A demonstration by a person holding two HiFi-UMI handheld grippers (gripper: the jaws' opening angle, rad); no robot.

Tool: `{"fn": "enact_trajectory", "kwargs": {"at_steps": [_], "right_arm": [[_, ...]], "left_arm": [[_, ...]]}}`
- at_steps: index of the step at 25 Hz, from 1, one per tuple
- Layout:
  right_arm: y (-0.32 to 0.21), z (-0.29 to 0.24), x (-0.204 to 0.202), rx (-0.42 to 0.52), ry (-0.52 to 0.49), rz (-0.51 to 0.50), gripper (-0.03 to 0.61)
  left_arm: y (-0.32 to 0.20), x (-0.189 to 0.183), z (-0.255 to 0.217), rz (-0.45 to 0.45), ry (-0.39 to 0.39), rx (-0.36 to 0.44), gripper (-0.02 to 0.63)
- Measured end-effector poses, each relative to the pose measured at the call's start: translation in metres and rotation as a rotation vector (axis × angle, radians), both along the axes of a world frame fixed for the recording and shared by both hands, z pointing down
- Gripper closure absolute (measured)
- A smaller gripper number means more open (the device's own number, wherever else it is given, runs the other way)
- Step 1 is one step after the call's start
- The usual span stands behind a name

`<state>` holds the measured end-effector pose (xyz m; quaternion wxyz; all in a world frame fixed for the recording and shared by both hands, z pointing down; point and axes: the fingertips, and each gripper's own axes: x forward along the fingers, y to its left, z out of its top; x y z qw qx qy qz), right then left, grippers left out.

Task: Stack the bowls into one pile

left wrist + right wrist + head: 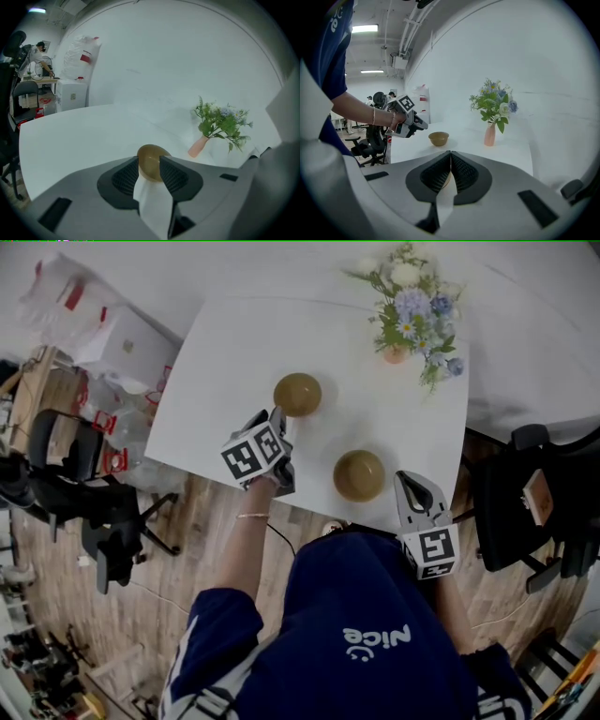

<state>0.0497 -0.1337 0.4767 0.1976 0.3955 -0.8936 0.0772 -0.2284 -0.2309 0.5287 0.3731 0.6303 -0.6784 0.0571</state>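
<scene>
Bowl nearest us (359, 474) sits on the white table (225, 362), just beside our right gripper (406, 478), whose jaws are pressed together. Well apart, the far bowl (297, 394) lies just ahead of our left gripper (277, 414), its jaws parted. Flowers (413, 304) stand beyond.

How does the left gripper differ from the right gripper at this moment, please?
The left gripper reaches over the table toward the far bowl; the right gripper sits at the table's near edge beside the near bowl. The left gripper's fingers stand apart, framing the far bowl; the right gripper's fingers are together. Both grippers hold nothing.
</scene>
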Motion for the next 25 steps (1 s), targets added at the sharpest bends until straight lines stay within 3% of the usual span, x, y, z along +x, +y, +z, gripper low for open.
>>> {"fn": "enact_trajectory", "kwargs": {"at_steps": [16, 25], "right_arm": [[-0.046, 0.014, 0.015, -0.047, 0.006, 0.039, 0.555], [-0.049, 0.020, 0.027, -0.063, 0.007, 0.069, 0.555]], "left_arm": [[-0.054, -0.021, 0.062, -0.028, 0.080, -0.227, 0.477], [-0.058, -0.024, 0.076, -0.048, 0.068, -0.268, 0.503]]}}
